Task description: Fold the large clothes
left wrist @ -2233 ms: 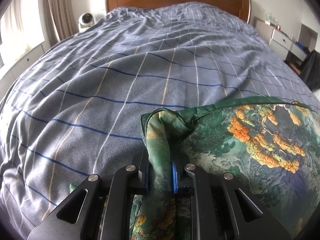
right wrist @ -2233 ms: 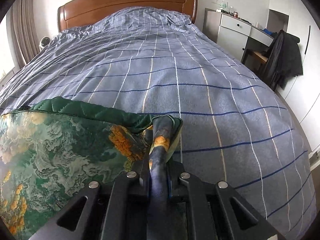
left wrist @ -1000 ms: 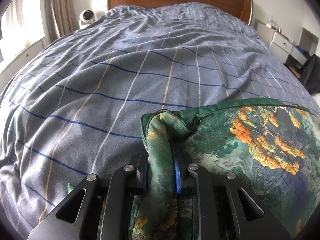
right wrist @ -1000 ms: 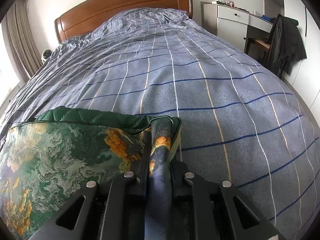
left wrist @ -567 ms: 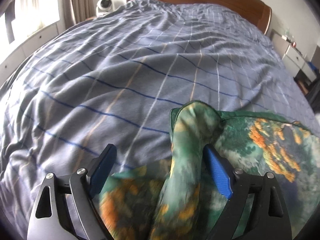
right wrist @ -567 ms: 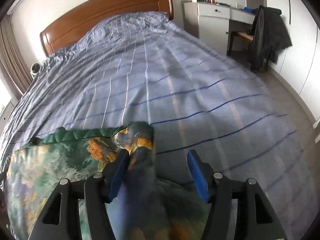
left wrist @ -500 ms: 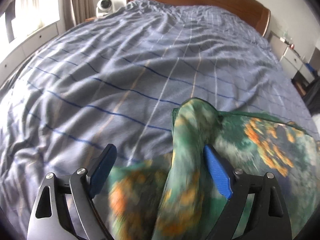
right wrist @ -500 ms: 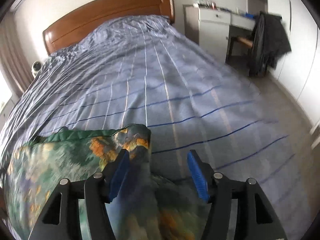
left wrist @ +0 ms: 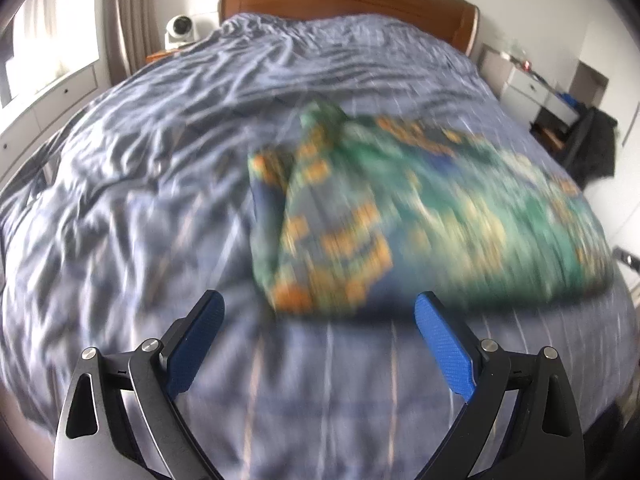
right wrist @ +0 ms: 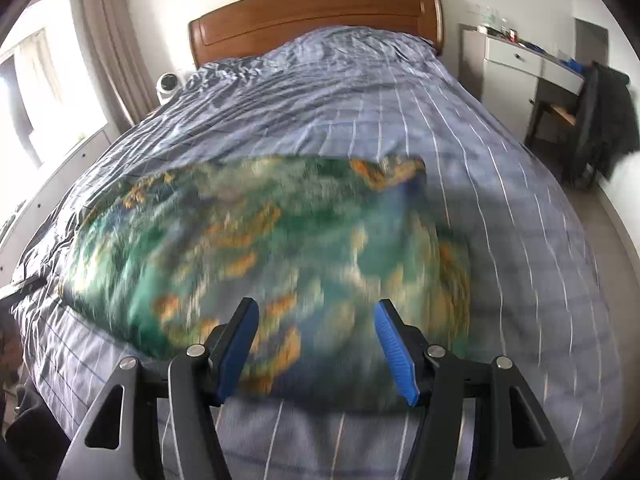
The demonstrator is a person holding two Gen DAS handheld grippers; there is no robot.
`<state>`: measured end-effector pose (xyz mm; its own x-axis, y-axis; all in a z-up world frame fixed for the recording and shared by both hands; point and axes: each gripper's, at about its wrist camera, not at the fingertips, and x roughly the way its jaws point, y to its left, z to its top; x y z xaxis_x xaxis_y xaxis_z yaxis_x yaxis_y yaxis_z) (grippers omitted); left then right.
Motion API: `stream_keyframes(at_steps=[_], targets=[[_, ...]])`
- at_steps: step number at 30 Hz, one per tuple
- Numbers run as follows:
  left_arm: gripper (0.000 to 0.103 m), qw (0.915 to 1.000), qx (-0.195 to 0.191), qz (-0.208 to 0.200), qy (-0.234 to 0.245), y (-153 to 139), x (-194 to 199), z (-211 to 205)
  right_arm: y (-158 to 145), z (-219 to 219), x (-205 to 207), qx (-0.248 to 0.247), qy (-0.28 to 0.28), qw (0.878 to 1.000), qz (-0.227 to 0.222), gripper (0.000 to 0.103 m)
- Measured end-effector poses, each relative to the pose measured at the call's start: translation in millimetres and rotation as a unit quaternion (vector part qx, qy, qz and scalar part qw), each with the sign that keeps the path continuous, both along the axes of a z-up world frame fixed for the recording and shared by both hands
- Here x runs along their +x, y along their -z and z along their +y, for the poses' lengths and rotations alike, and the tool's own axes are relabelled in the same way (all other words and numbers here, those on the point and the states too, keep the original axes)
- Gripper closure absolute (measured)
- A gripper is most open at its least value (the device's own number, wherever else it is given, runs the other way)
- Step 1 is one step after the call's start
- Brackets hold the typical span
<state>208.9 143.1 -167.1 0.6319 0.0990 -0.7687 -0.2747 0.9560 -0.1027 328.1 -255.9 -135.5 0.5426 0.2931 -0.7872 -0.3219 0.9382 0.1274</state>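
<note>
From the left wrist view, our left gripper (left wrist: 318, 318) has its jaws spread very wide and still opening, with nothing between the blue pads (left wrist: 442, 350); only the striped blue bedcover (left wrist: 120, 200) shows in the gap. The garment (left wrist: 420, 208), a green printed piece with orange patches, lies on the bed ahead of the fingers and a little to the right, well clear of them. The picture is smeared by motion, so we cannot tell how neat its edges are, though it looks doubled over into a broad rectangle, with a narrower flap lying over its left part.

From the right wrist view, our right gripper (right wrist: 316, 338) is also released, its jaws standing about half apart. The garment (right wrist: 248, 248) fills the middle of the bed, and its near edge appears behind the gap between the pads, but neither pad seems to press on it. The wooden headboard (right wrist: 316, 12) is far beyond.

We judge this cloth to be light, thin and soft, probably slick, so it will sag, slide and drag its lower layers along if pulled fast. For a further fold we would take it at two corners of one short edge, pinching all layers together, and lift low.
</note>
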Motion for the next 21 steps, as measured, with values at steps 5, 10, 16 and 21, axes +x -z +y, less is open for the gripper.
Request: stream_keyframes(at_steps=[5, 10, 16, 21], targets=[[0.006, 0.9984, 0.028, 0.035, 0.034, 18.0, -24.4, -37.6, 2.8, -7.9, -45.8, 0.005, 0.011, 1.0, -0.007, 0.041], [0.006, 0.9951, 0.027, 0.033, 0.089, 8.5, -22.6, -73.9, 4.7, -14.9, -79.6, -0.014, 0.031, 0.999, -0.014, 0.037], [0.006, 0.9874, 0.037, -0.003, 0.154, -27.3, 28.5, -116.3, -2.1, -26.4, -105.7, 0.024, 0.05, 0.998, -0.031, 0.036], [0.005, 0.9791, 0.065, -0.001, 0.193, -43.3, 126.4, -138.7, -2.4, -26.1, -117.3, 0.026, 0.036, 0.998, -0.046, 0.035]])
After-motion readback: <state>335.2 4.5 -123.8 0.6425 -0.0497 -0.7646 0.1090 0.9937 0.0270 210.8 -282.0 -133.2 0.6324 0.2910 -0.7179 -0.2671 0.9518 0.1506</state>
